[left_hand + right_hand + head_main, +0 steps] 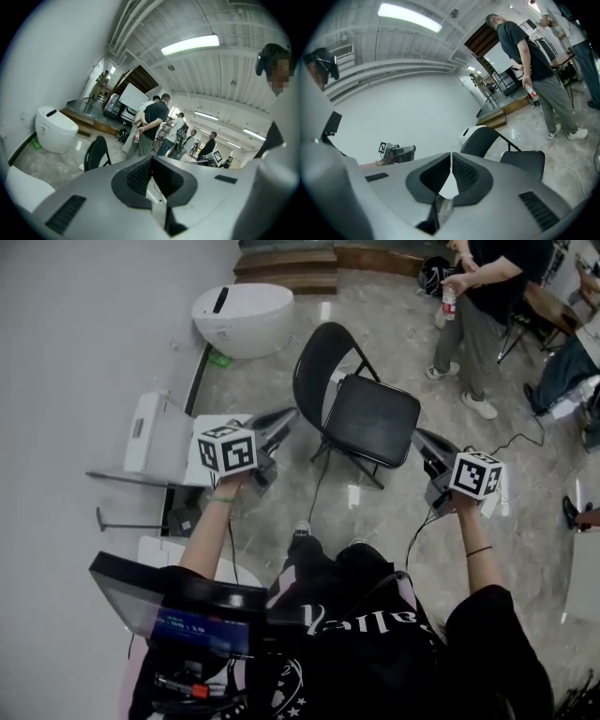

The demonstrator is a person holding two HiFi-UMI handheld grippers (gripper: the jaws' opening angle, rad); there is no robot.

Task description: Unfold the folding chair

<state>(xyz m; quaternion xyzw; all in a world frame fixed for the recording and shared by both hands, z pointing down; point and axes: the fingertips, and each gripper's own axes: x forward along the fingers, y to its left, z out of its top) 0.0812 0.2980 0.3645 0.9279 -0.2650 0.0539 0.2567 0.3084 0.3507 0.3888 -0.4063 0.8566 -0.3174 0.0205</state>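
The black folding chair (361, 404) stands unfolded on the floor ahead of me, seat flat, rounded backrest toward the far wall. It also shows in the left gripper view, chair (96, 152), and in the right gripper view, chair (506, 150). My left gripper (286, 418) is raised to the chair's left, apart from it, jaws shut with nothing between them (151, 161). My right gripper (419, 439) hangs just off the seat's right edge, also shut and holding nothing (451, 159). Neither gripper touches the chair.
A white toilet-shaped unit (244, 317) sits by the far wall. A white box on a stand (150, 432) is at the left. A person holding a bottle (483, 306) stands at the back right. Cables (422, 521) run over the floor.
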